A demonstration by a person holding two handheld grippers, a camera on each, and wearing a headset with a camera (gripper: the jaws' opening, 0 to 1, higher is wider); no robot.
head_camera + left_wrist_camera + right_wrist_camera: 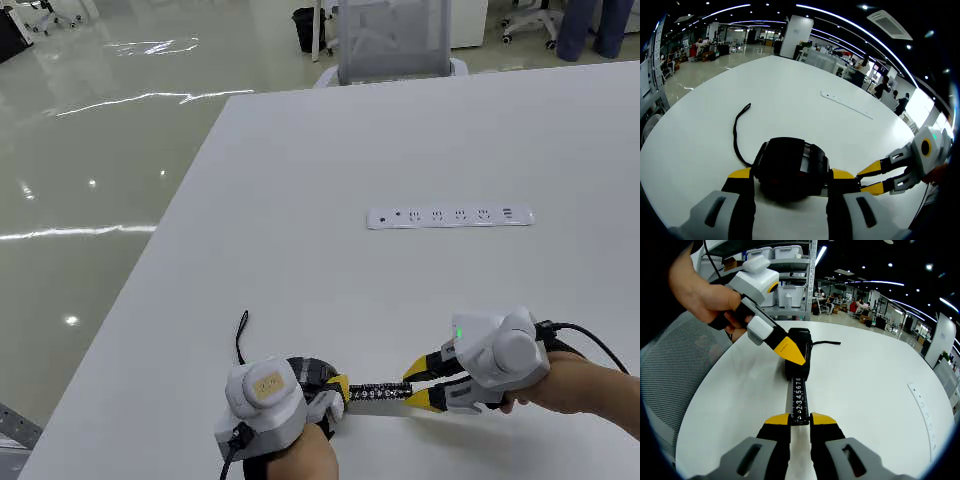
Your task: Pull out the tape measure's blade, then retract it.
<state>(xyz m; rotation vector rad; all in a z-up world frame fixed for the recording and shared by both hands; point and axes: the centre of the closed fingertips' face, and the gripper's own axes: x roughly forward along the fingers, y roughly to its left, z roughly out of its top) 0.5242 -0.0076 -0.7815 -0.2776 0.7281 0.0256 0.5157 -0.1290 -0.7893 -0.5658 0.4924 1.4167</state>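
Sitting on the counter [350,150], the tape measure [799,347] is being clenched by the jaws of the left gripper [791,175]. The right gripper [800,420] is pinching the blade [798,395].

The tape measure [790,160] sits on the desk [300,200] near its front edge, clamped between the left gripper's [791,174] fingers. Its blade [378,392] runs rightward from it into the right gripper's [415,385] closed fingers. Its strap [241,335] trails behind it. The power strip [450,216] lies well behind it to the right, and the chair [390,40] stands farther back, past the desk.
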